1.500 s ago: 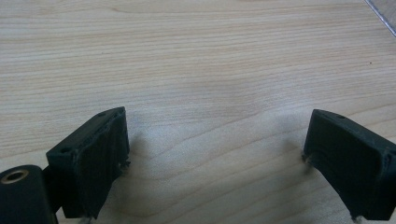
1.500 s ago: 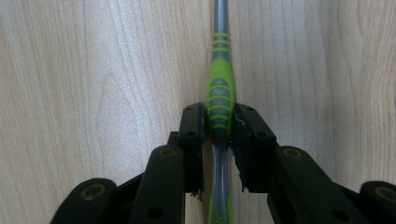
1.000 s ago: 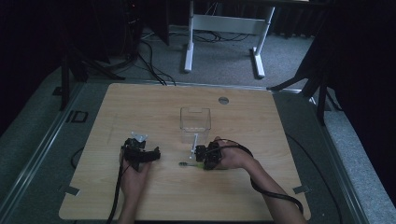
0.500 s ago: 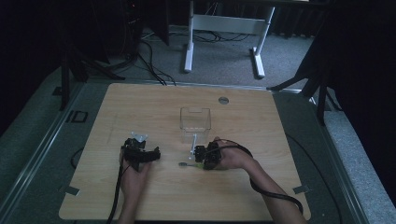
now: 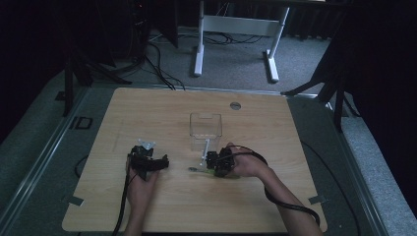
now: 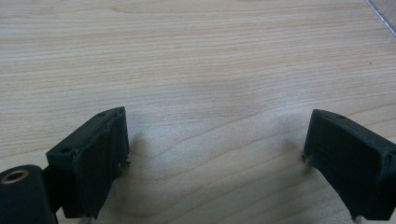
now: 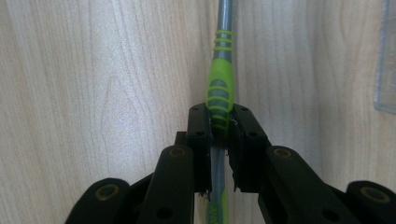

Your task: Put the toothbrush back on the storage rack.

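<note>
The right gripper is clamping a toothbrush, its jaws pressing on both sides of the green-ribbed grip part of the handle. In the right gripper view the toothbrush is running straight up and away from the jaws, its long axis in line with the gripper, the grey shaft continuing past the top edge. In the high view the right gripper is sitting near the middle of the table, just near of a clear box, and the toothbrush is lying low over the wood, one end sticking out to the left of the jaws; which end is the head I cannot tell. A pale stick is slanting from the gripper up towards the box.

The left gripper is standing wide open, nothing between its jaws, bare wood under them. In the high view it is resting left of the right one, well apart from the toothbrush
</note>
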`<state>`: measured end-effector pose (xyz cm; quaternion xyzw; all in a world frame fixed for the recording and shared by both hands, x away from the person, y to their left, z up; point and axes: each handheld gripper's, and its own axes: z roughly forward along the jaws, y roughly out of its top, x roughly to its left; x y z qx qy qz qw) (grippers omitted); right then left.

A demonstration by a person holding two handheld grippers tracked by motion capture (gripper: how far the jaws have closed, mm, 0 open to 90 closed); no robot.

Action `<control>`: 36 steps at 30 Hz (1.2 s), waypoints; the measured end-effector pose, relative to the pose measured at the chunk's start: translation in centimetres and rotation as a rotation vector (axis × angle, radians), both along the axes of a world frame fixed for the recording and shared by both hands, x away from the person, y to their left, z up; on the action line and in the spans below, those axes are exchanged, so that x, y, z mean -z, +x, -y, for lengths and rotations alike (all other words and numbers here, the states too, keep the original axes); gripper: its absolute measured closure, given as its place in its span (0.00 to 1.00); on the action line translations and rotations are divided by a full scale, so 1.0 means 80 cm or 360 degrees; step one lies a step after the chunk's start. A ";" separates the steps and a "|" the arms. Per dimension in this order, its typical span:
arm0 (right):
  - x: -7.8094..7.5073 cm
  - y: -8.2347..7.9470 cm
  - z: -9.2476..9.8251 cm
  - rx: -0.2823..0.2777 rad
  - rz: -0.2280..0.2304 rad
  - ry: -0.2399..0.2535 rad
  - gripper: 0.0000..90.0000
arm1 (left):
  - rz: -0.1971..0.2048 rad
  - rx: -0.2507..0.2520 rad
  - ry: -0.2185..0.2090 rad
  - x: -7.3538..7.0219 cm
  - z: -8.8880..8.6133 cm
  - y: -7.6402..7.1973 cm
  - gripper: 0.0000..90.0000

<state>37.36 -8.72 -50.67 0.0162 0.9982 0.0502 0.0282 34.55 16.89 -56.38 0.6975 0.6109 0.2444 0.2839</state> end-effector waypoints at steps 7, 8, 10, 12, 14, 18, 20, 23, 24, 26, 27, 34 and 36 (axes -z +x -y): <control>-0.008 -0.001 0.003 0.0012 0.0006 0.0032 0.89 | 0.0000 0.0000 0.0000 0.000 0.000 0.000 0.08; -0.010 -0.001 0.003 0.0012 0.0011 0.0039 0.89 | 0.0000 0.0000 0.0000 0.000 0.000 0.000 0.08; -0.013 -0.001 0.004 0.0014 0.0015 0.0045 0.89 | 0.0000 0.0000 0.0000 0.000 0.000 0.000 0.08; -0.014 0.000 0.004 0.0013 0.0019 0.0047 0.89 | 0.0000 0.0000 0.0000 0.000 0.000 0.000 0.08; -0.020 0.000 0.006 0.0019 0.0035 0.0067 0.89 | 0.0000 0.0000 0.0000 0.000 0.000 0.000 0.08; -0.029 0.003 0.011 0.0045 0.0052 0.0107 0.89 | -0.0002 0.0000 -0.0001 0.000 0.000 0.000 0.08; -0.033 0.005 0.014 0.0059 0.0065 0.0134 0.89 | -0.0002 0.0000 -0.0001 0.000 0.000 0.000 0.08; -0.037 0.007 0.017 0.0077 0.0070 0.0164 0.89 | -0.0001 0.0001 0.0000 0.000 0.000 0.000 0.08; -0.041 0.008 0.019 0.0099 0.0077 0.0192 0.89 | -0.0001 0.0001 0.0000 0.000 0.000 0.000 0.08; -0.044 0.009 0.021 0.0111 0.0085 0.0209 0.89 | -0.0001 0.0000 0.0000 0.000 0.000 0.000 0.08; -0.045 0.009 0.022 0.0121 0.0091 0.0220 0.89 | -0.0001 0.0000 0.0000 0.000 0.000 0.000 0.08; -0.054 0.014 0.027 0.0168 0.0105 0.0288 0.89 | 0.0001 -0.0003 -0.0003 0.000 0.000 0.000 0.08; -0.057 0.015 0.028 0.0181 0.0113 0.0305 0.89 | -0.0001 0.0000 -0.0001 0.000 0.000 0.000 0.08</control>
